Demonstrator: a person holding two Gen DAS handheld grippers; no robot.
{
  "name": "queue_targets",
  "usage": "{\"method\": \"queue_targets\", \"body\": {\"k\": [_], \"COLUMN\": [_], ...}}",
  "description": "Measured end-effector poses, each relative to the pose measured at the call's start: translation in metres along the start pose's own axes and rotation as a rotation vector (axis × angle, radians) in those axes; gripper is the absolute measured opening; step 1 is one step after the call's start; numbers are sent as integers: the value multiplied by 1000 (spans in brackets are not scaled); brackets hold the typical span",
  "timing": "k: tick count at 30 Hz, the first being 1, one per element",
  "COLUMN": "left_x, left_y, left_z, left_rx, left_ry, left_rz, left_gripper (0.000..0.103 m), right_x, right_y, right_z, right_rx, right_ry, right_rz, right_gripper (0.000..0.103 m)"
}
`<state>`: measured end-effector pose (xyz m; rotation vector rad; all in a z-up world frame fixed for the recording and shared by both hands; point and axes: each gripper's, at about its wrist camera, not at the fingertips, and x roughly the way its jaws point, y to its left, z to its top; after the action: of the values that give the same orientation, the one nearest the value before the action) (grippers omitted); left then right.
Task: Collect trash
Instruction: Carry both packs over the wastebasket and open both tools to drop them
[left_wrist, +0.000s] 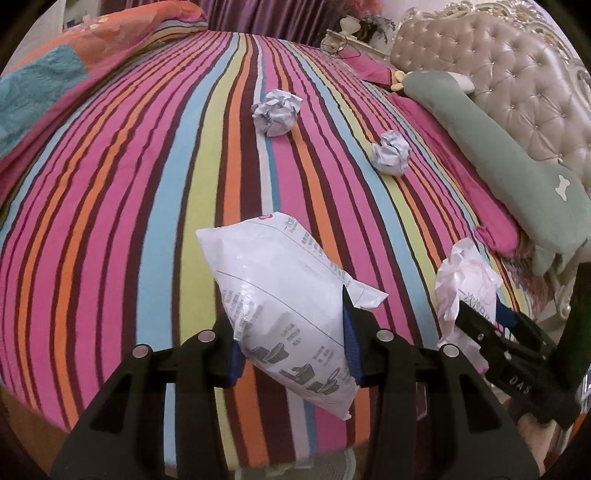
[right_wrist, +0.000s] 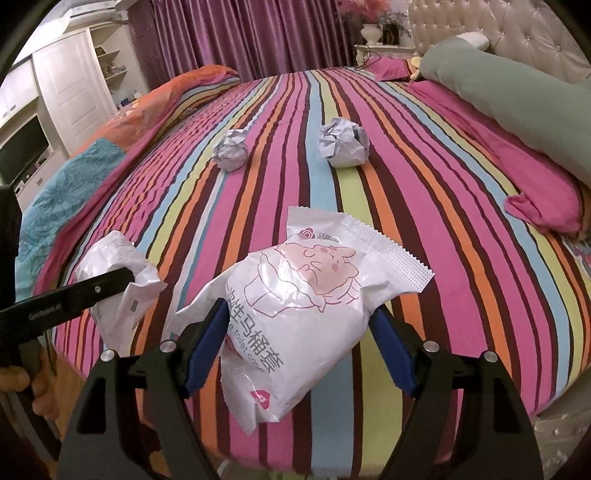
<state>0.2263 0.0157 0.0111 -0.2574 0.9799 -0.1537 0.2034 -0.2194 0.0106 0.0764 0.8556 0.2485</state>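
Observation:
My left gripper (left_wrist: 291, 332) is shut on a white plastic packet (left_wrist: 284, 306) printed with grey text, held above the near edge of the striped bed (left_wrist: 147, 184). My right gripper (right_wrist: 299, 339) is shut on a white toilet-cover packet (right_wrist: 303, 295) with a pink cartoon. Each gripper also shows in the other's view: the right gripper (left_wrist: 480, 317) at the right with its packet (left_wrist: 461, 280), the left gripper (right_wrist: 122, 277) at the left with its packet (right_wrist: 118, 288). Two crumpled paper balls lie further up the bed, one (left_wrist: 275, 112) (right_wrist: 344, 142) and another (left_wrist: 390, 152) (right_wrist: 231, 149).
A green bolster pillow (left_wrist: 498, 155) and a pink pillow (left_wrist: 472, 192) lie against the tufted headboard (left_wrist: 517, 74) at right. A folded orange and teal quilt (right_wrist: 92, 158) lies along the left side. Purple curtains (right_wrist: 240, 37) and white cabinets (right_wrist: 70, 81) stand beyond.

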Motion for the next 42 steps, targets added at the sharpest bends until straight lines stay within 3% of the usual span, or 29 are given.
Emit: {"method": "queue_targets", "body": {"k": [12,20,30,42], "left_x": [-48,-63,-37,20], "left_y": [-1,0,3,4], "left_z": [-70,-121,-199,-251], "left_rx": [61,101,128,96], "left_ry": [-1,43,213,454], "left_rz": [31,37,32,22], "left_gripper": [42,42,42,42], "right_x": [-40,-58,-35,18], "right_y": [11,13,9,6], "right_z": [-61,-101,-169,-199], "right_rx": [-22,-23,6,38], "right_ry": [12,60,229,497], "right_rz": [30,29,-1,15], "right_gripper": [73,73,73,73]}}
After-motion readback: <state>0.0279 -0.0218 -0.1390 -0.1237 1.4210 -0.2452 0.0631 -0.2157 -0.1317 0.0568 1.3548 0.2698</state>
